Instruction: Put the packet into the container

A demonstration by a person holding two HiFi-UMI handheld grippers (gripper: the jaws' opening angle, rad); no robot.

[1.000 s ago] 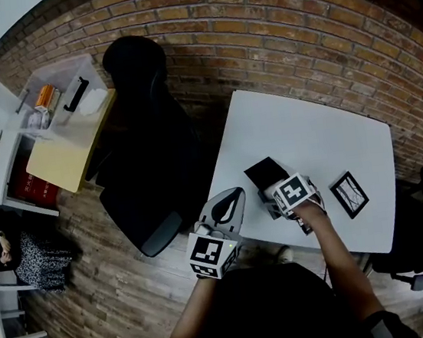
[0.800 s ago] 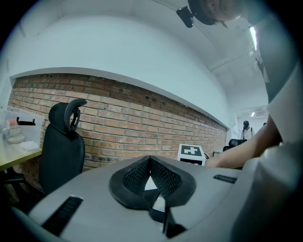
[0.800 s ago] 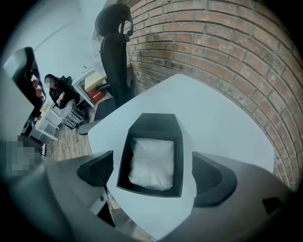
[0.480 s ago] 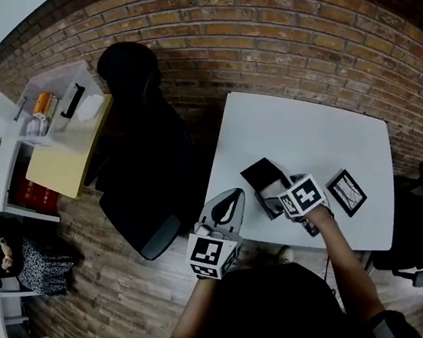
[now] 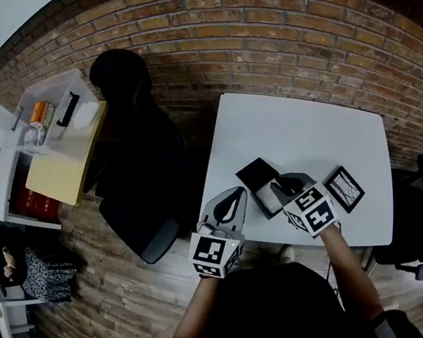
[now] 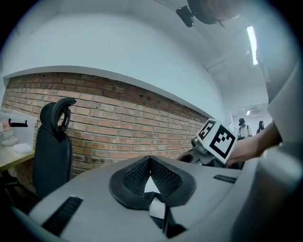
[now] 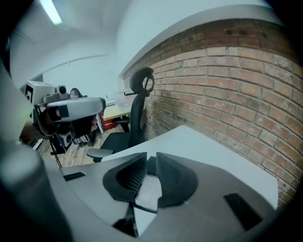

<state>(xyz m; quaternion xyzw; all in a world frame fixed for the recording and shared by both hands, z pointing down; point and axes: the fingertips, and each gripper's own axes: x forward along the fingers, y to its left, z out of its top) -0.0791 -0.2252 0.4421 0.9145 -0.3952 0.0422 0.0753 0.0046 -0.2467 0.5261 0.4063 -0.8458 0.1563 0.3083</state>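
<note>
A black square container (image 5: 257, 174) lies on the white table (image 5: 306, 125), with a pale part (image 5: 272, 200) at its near side; I cannot tell whether that is the packet. A flat black-framed square (image 5: 344, 188) lies to its right. My right gripper (image 5: 282, 187) hangs just above the container's near right corner. Its jaws have just been closing and now stand almost together (image 7: 151, 163) with nothing between them. My left gripper (image 5: 238, 192) hovers at the table's near left edge, shut and empty (image 6: 150, 163).
A black office chair (image 5: 134, 136) stands left of the table by the brick wall. Further left are a yellow-topped desk (image 5: 60, 165) and a clear bin (image 5: 52, 100) holding small items. Wooden floor surrounds the table.
The right gripper has lifted off the black container and drawn back toward me, and its jaws have gone from wide to nearly together. The left gripper has stayed in place.
</note>
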